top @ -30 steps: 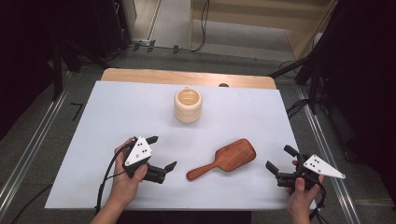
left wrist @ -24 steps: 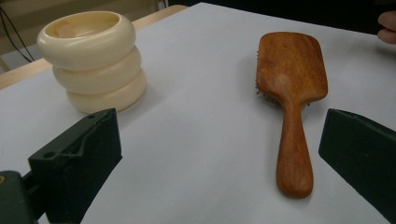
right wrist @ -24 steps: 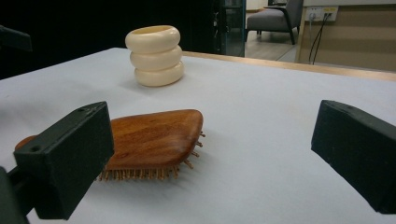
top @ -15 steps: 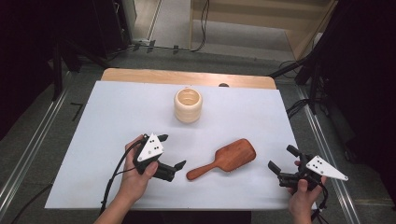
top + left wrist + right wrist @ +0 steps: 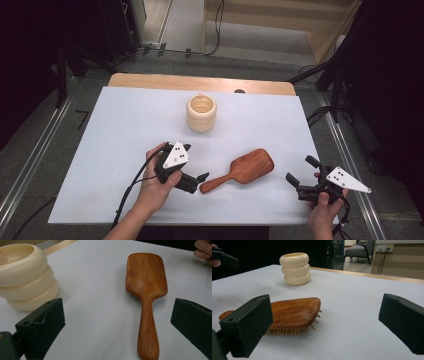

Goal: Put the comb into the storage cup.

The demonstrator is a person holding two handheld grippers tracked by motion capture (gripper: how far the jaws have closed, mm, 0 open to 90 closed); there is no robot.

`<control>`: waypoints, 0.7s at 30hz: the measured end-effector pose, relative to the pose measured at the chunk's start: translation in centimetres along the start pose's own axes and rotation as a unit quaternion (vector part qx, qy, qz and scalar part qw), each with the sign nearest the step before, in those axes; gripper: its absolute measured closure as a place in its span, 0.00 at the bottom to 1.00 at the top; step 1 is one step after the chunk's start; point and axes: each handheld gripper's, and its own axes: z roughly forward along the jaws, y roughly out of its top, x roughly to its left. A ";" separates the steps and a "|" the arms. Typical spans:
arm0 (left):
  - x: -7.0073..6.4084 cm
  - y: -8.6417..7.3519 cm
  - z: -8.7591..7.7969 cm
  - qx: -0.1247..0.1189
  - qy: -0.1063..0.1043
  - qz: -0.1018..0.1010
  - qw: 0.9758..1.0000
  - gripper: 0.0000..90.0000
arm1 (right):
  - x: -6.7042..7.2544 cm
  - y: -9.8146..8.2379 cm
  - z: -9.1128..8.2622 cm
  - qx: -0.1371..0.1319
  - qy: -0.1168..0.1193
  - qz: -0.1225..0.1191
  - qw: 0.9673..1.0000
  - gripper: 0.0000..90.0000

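The high view looks forward and down from above the near edge of the table, taking in the whole white top. The left gripper view sits low and close over the table, facing along the wooden hairbrush from its handle end, with the cream ringed cup at its left edge. The right gripper view (nearly at table height) faces left and far across the brush's bristles toward that cup. All three share brush and cup.
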 end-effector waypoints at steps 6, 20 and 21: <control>-0.3 0.5 1.0 0.010 -0.010 0.006 1.000 0.00 | 0.1 -0.1 0.2 0.003 0.004 0.000 1.000 0.00; -1.1 1.3 3.2 0.061 -0.033 0.023 0.997 0.04 | 0.2 -0.1 0.4 0.006 0.001 -0.005 1.000 0.00; -1.2 1.4 3.4 0.067 -0.036 0.024 0.997 0.04 | 0.2 -0.1 0.4 0.006 0.002 -0.004 1.000 0.00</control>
